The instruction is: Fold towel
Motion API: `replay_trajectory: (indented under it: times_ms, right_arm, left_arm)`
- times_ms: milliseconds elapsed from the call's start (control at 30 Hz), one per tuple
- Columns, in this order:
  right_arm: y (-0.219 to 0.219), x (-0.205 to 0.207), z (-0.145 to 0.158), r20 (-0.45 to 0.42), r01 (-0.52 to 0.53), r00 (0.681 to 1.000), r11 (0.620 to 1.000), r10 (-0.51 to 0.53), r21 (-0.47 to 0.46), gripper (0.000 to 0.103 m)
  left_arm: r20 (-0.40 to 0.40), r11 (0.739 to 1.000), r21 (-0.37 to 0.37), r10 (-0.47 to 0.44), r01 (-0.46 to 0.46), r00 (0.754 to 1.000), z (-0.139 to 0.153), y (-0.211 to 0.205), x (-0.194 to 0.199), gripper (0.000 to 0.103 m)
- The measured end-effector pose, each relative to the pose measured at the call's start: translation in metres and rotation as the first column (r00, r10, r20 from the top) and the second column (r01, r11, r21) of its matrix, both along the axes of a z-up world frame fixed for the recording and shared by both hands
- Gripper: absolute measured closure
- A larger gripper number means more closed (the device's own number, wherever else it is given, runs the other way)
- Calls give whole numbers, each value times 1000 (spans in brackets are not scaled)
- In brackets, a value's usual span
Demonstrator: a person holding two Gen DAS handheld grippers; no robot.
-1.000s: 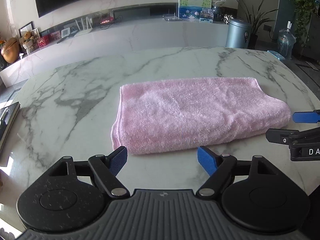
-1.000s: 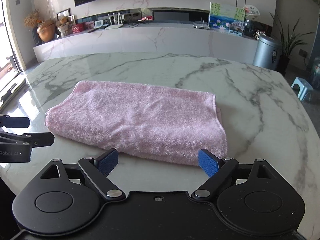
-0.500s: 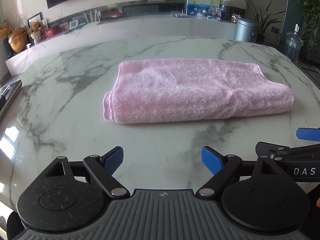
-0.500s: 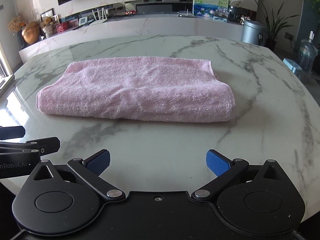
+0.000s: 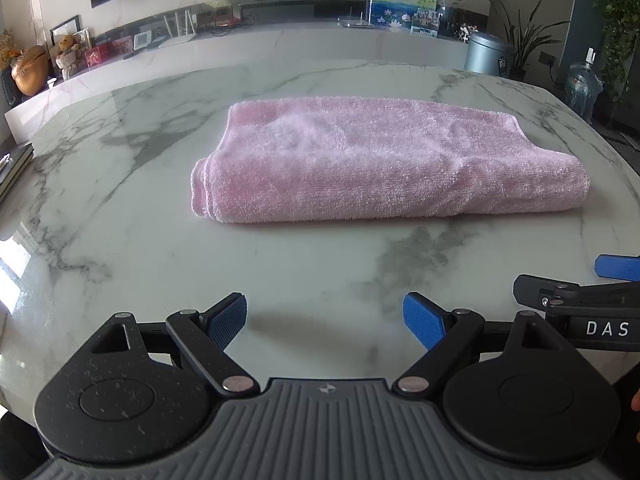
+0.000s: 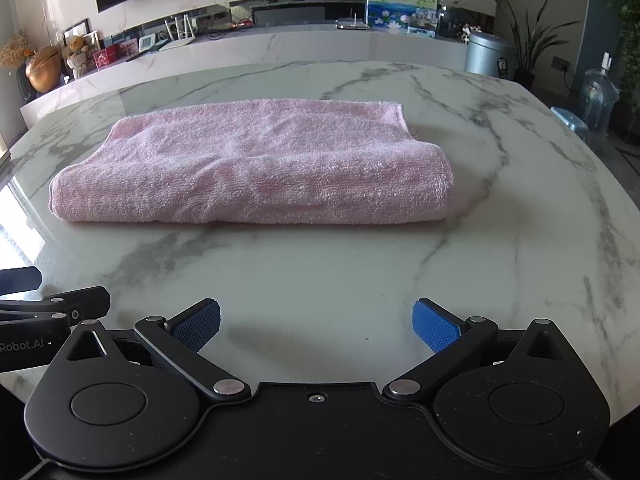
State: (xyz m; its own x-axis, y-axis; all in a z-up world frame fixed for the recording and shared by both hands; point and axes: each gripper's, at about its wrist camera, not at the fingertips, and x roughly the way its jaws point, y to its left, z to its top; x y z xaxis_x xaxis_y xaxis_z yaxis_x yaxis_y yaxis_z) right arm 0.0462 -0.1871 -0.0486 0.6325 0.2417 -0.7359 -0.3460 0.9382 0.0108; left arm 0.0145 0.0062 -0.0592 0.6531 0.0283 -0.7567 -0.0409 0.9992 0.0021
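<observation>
We see the pink towel [image 5: 384, 164] lying folded into a long band on the marble table [image 5: 132, 240], its rounded fold facing the table's near edge and its loose hems toward the far edge. Our left gripper [image 5: 326, 322] hangs above the near edge, its blue pads [image 5: 226, 320] spread wide, gripping nothing, well apart from the towel. Our right gripper [image 6: 316, 324] sits just beside it at the same edge, jaws equally wide and empty
</observation>
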Motion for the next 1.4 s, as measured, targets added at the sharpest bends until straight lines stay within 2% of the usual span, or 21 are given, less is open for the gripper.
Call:
replay_trajectory:
  times_ms: [100, 133, 167, 600, 800, 1400]
  right_arm:
    - [2, -1, -2, 18, -1, 1000, 1000, 1, -11, 1]
    - [2, -1, -2, 21, 1, 1000, 1000, -1, -10, 1]
    - [2, -1, -3, 23, 1, 1000, 1000, -1, -9, 1]
    - [4, -5, -4, 43, 32, 999, 999, -32, 0, 0]
    - [5, -2, -3, 23, 28, 999, 1000, -28, -11, 0]
    - [3, -5, -4, 38, 15, 999, 1000, -15, -4, 0]
  left_arm:
    - [7, 1000, 10, -2, 2, 1000, -2, -2, -1, 14]
    - [7, 1000, 10, -2, 2, 1000, -3, -2, 0, 10]
    - [6, 1000, 8, -1, 1, 1000, -4, -3, 0, 0]
    - [24, 1000, 8, -4, 3, 1000, -8, -4, -1, 0]
    - [32, 1000, 6, 6, -7, 999, -8, -4, -2, 0]
    - [18, 1000, 6, 24, -24, 1000, -7, -5, -5, 0]
